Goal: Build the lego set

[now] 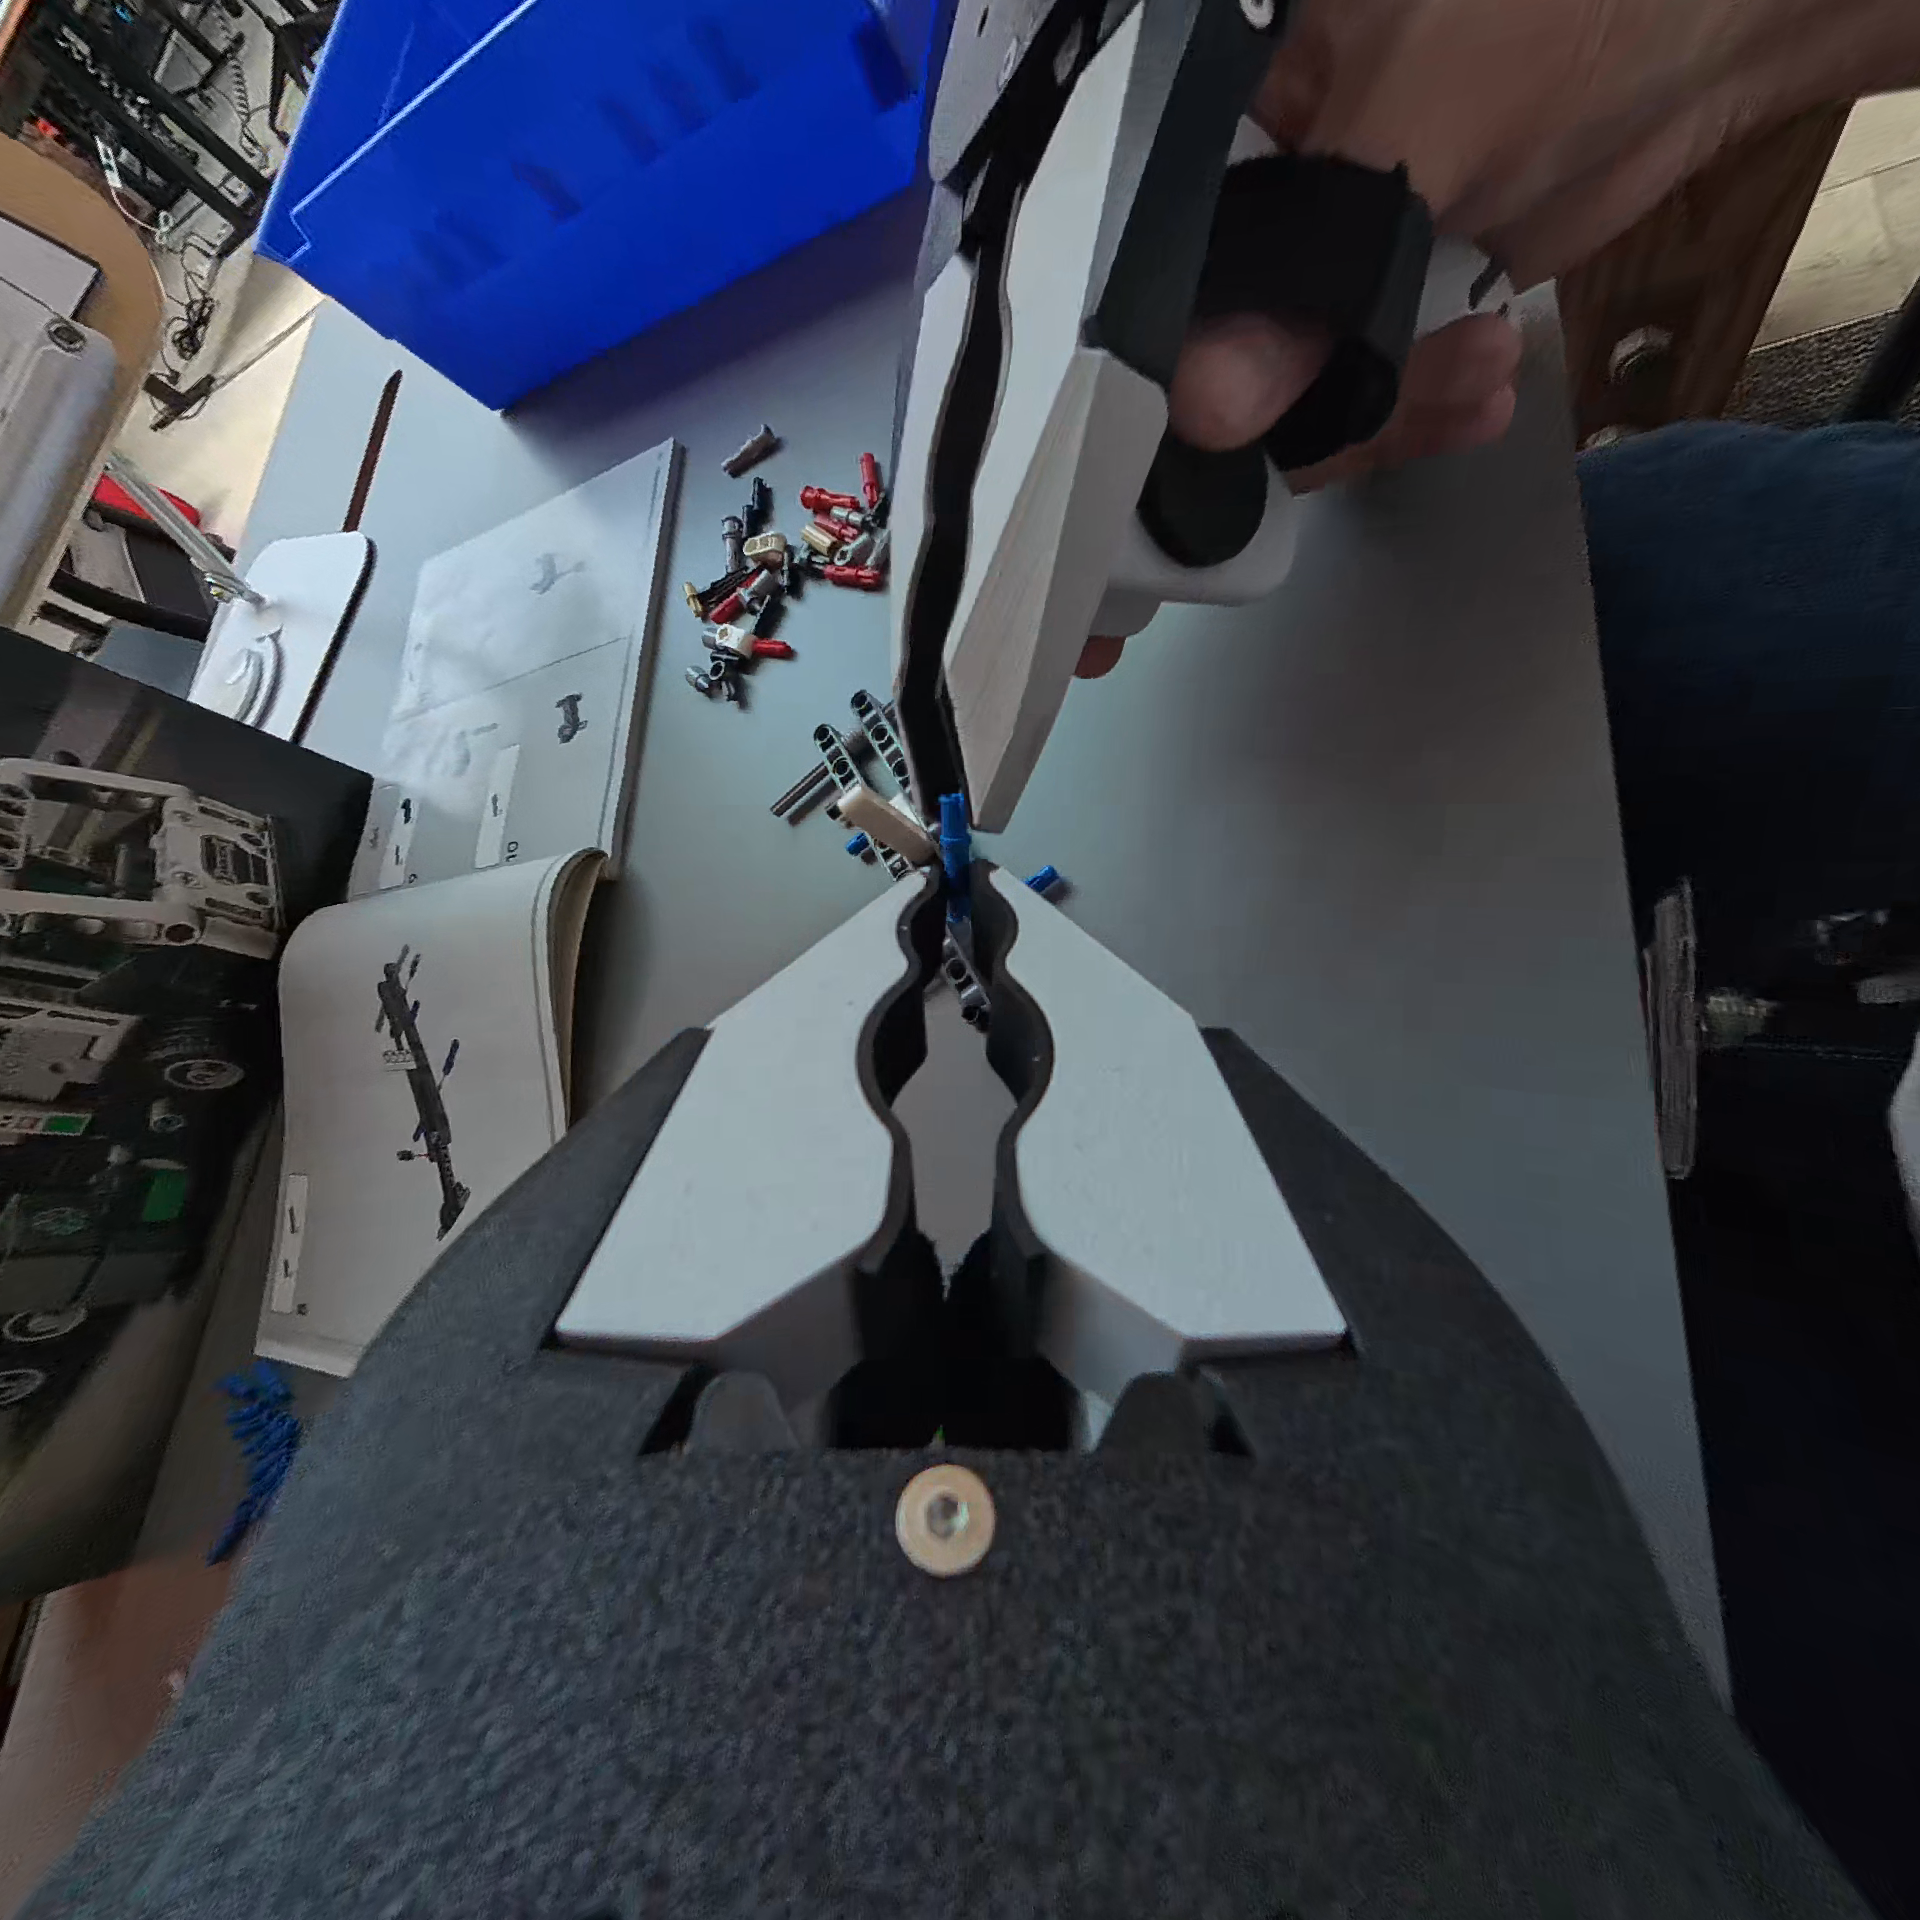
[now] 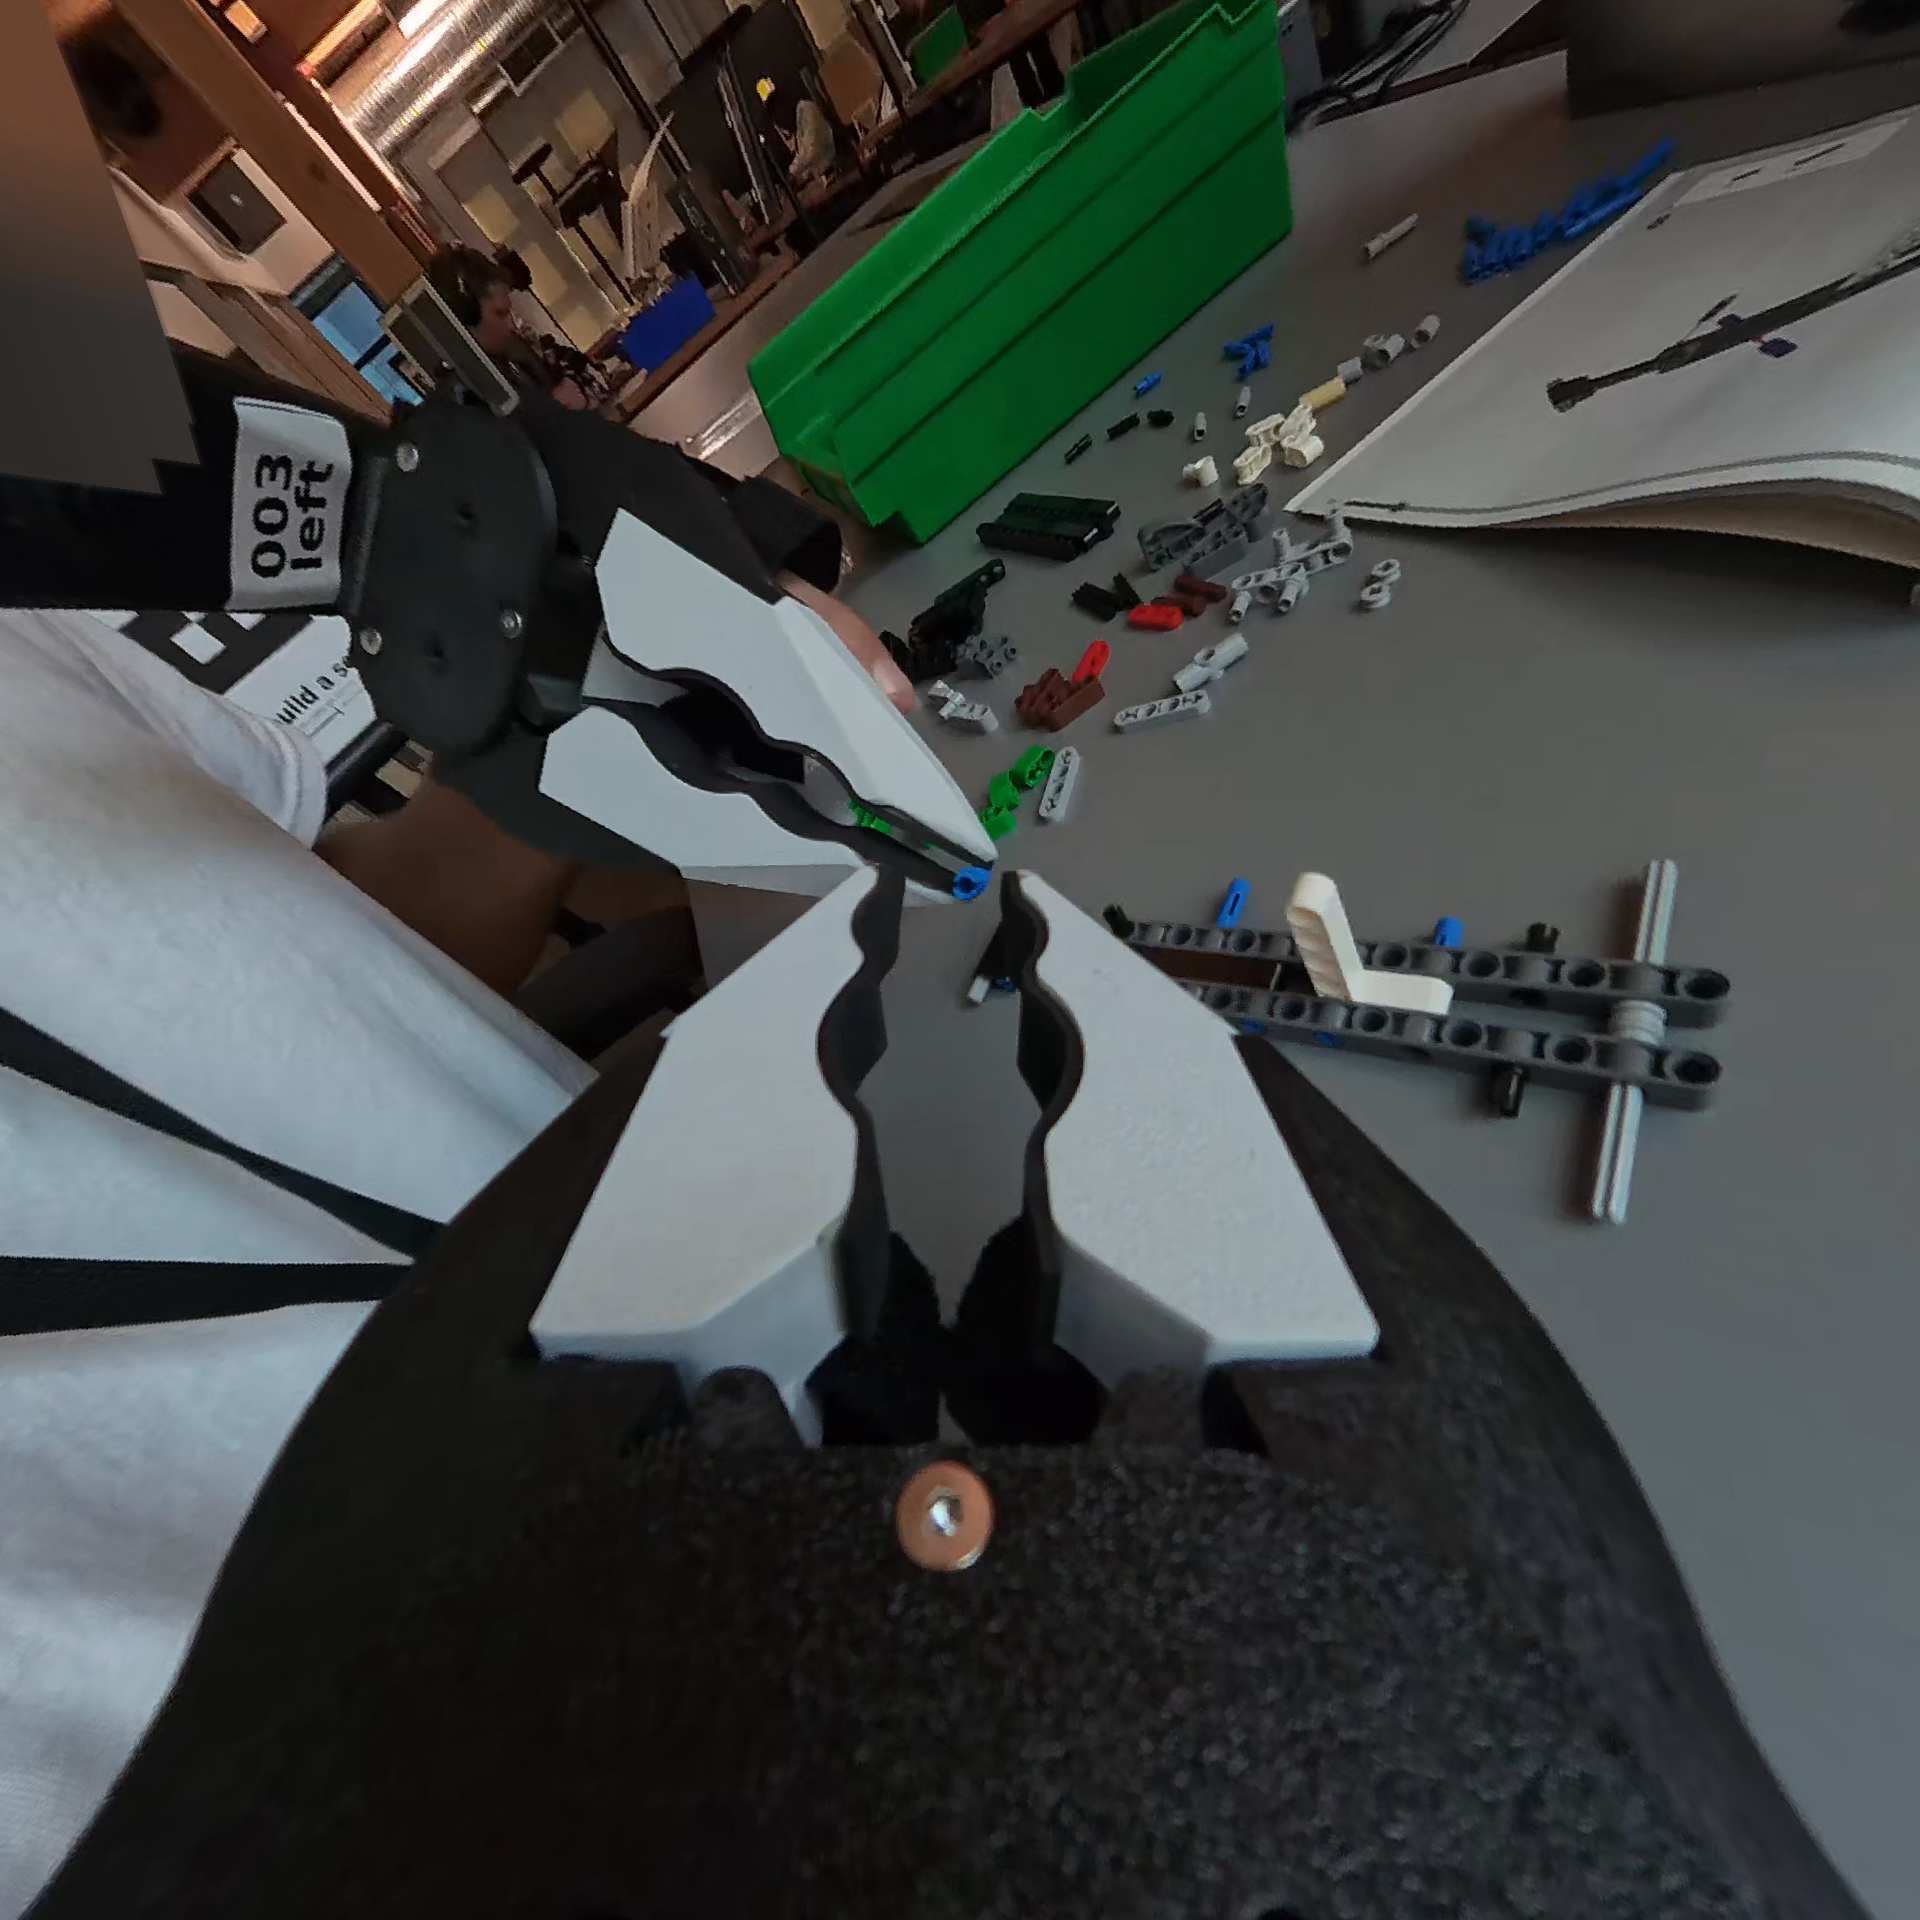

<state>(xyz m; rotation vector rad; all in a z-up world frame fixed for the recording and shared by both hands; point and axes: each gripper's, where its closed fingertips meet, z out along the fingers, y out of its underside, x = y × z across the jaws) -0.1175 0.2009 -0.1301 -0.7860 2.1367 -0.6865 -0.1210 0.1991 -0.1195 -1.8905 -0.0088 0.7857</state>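
Observation:
My left gripper [image 1: 958, 883] is shut on a small blue pin [image 1: 953, 831], which sticks out past its tips. In the right wrist view the left gripper [image 2: 951, 868] comes in from the left, with the blue pin [image 2: 968, 884] at its tip. My right gripper [image 2: 943, 883] is open, and the pin's end lies between its tips. In the left wrist view the right gripper [image 1: 956, 816] comes down from above onto the pin. The part-built frame of dark grey beams [image 2: 1455, 997], with a white angled piece [image 2: 1340, 956] and a grey axle [image 2: 1631, 1039], lies on the table to the right.
Loose parts [image 2: 1195, 582] are scattered on the grey table [image 2: 1455, 727], with another pile in the left wrist view [image 1: 790, 561]. A green bin [image 2: 1039, 312] and a blue bin [image 1: 623, 177] stand at the back. An open instruction booklet [image 1: 416, 1091] and the set's box [image 1: 125, 987] lie to the left. The grippers are tip to tip, or close to it. From the right gripper's tips to the grey axle [image 2: 1631, 1039] is close to 11 centimeters. Seen from the left wrist view [image 1: 861, 729] as well.

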